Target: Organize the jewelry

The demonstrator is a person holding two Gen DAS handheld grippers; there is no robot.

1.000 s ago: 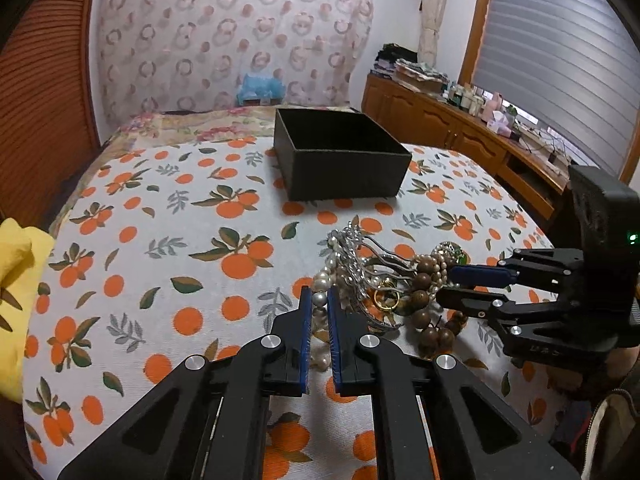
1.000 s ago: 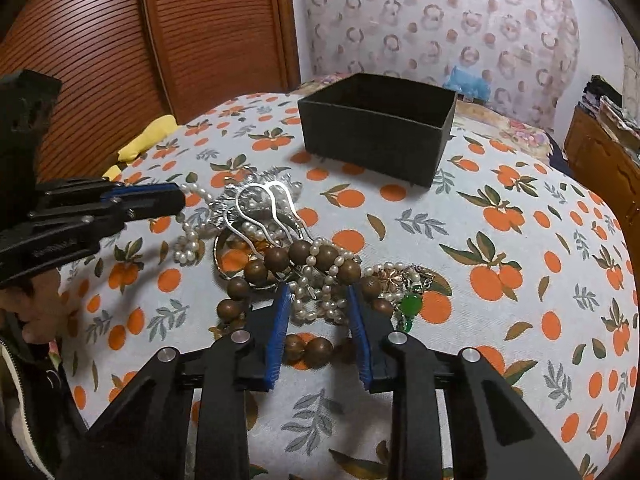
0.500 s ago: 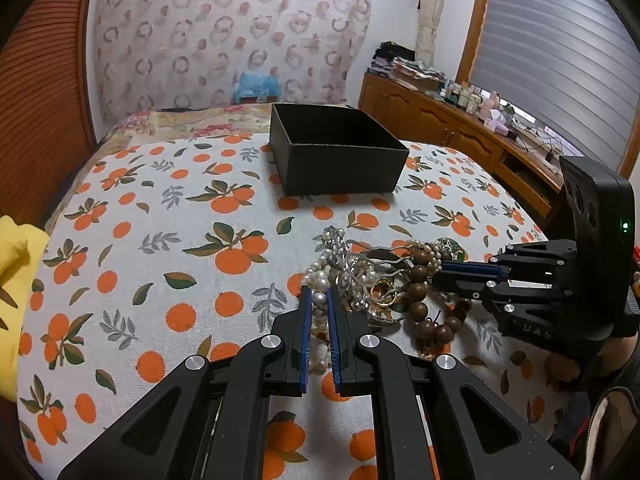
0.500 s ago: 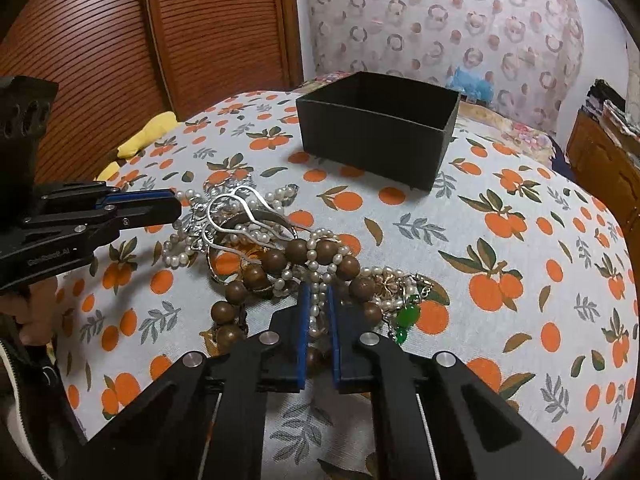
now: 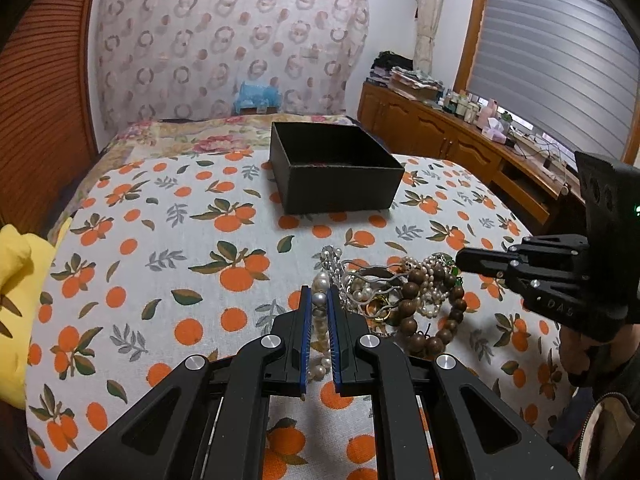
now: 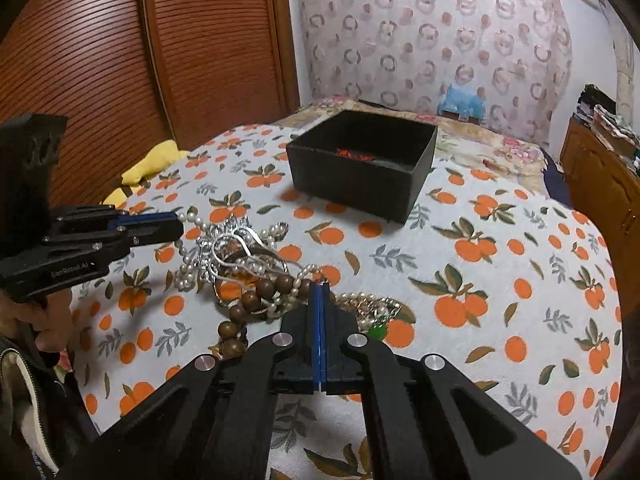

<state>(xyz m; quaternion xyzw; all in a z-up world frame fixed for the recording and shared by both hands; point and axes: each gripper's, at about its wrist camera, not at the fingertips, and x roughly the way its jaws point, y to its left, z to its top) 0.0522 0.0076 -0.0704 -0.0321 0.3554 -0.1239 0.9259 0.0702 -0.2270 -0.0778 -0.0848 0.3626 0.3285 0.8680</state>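
1. clearly, the step in hand was pulling single pieces out of the tangled jewelry pile (image 5: 394,298) that lay on the orange-print bedspread (image 5: 168,240), near the front edge and well short of the black box (image 5: 336,172).
2. the left gripper (image 5: 319,300) had its blue-lined fingers drawn in around a strand of large pearls (image 5: 319,300); a bead sat between the pads, so i judged it was pinching the pearl strand, though a narrow gap showed on either side of the bead.
3. the right gripper (image 6: 320,292) had its pads pressed together, with almost no gap; its tips sat in the pile where a string of small pearls (image 6: 298,284) crossed the brown wooden beads (image 6: 256,300). it seemed to nip that small strand, but the pictures did not show for sure what was caught.
4. a silver hair fork (image 6: 240,248) and a green pendant (image 6: 376,332) lay knotted in with the rest; the pile was touching both grippers.
5. the black box stood open, apart from the pile, with something red on its floor in the right wrist view, so i judged that sorting was under way but most pieces were not yet in.
6. the next move called for drawing the two grips gently apart to free one strand, then carrying it over the box rim; a hard tug risked dragging the whole knot or snapping a string.
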